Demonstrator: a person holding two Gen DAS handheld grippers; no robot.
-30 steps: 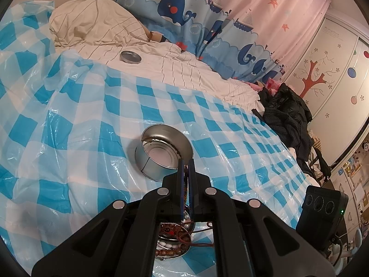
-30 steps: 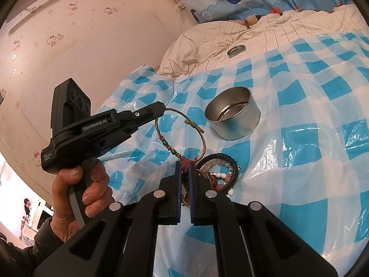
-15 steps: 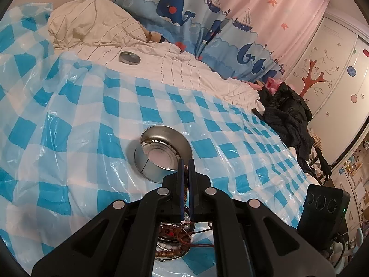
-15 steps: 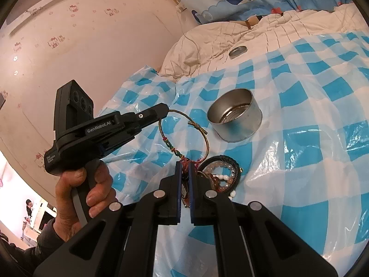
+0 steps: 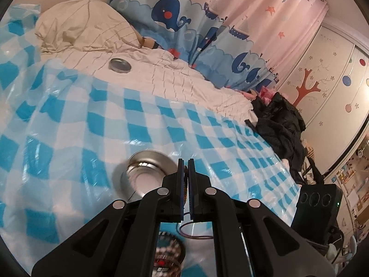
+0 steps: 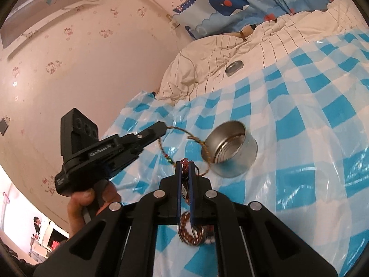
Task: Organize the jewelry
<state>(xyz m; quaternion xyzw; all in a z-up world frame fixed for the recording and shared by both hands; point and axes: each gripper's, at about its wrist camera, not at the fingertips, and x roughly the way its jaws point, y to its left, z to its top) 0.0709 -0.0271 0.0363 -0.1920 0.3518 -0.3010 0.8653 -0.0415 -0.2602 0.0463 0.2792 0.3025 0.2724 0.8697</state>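
Observation:
A woven gold, green and red cord bracelet [image 6: 169,160] hangs as a loop in the air between both grippers. My left gripper [image 6: 164,126] is shut on its upper end, and the cord [image 5: 185,177] shows between the left gripper's [image 5: 186,161] pads. My right gripper [image 6: 184,164] is shut on the bracelet's red knotted part. An open round metal tin [image 6: 230,147] stands on the checked cover just right of the loop and just ahead-left of the left fingers, tin [image 5: 147,173]. A pile of beaded bracelets [image 6: 191,233] lies under the right gripper.
The tin's lid [image 5: 120,65] lies on the cream quilt [image 5: 161,73] near the pillow. A blue-and-white checked plastic sheet [image 6: 299,120] covers the bed. Dark clothes [image 5: 279,120] are heaped at the bed's far right edge. A person's hand [image 6: 92,203] grips the left handle.
Both grippers have lifted and moved toward the tin with the cord bracelet stretched between them. The bead pile has dropped lower in both views.

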